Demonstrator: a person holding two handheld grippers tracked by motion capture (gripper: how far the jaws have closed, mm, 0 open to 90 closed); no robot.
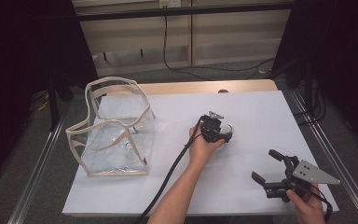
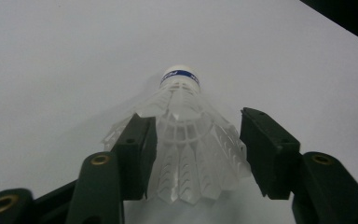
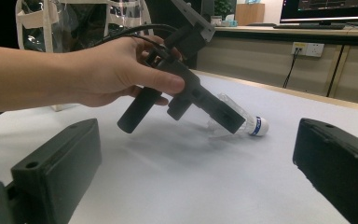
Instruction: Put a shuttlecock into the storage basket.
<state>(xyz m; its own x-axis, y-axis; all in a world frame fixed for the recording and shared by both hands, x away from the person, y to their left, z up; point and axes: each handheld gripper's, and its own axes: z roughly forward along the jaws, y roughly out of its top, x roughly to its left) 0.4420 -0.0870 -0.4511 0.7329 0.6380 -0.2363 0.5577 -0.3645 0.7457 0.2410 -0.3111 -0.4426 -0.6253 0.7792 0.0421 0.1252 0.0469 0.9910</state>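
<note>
White plastic shuttlecock (image 2: 182, 135) lies on its side on the white table sheet (image 1: 256, 116), roughly mid-table, cork end with a blue band pointing away from the left gripper (image 1: 221, 135)

Left gripper: tilted down onto the shuttlecock, its jaws either side of the skirt. In the left gripper view the left jaw pad sits against the skirt, while the right pad stands a little off it with a visible gap, so not pinching yet; jaws part-closed around it. Right gripper view shows the same: left hand (image 3: 116, 70) holding the gripper at a slant, jaw tip (image 3: 226, 116) over the clear skirt, cork (image 3: 260, 126) poking out past it

Right gripper (image 1: 265, 169): near right corner of the sheet, held in the right hand (image 1: 307, 203), jaws spread wide, nothing between them, well apart from the shuttlecock. Its own view has both black pads (image 3: 60, 163) at the frame edges with bare sheet between

Clear bag (image 1: 114, 130) with beige trim stands upright at the left side of the sheet, mouth open at the top, well apart from both grippers. Cable (image 1: 168, 175) trails from the left gripper back to the near edge of the table

Wooden table edge (image 1: 191, 87) shows at the far side beyond the sheet
</note>
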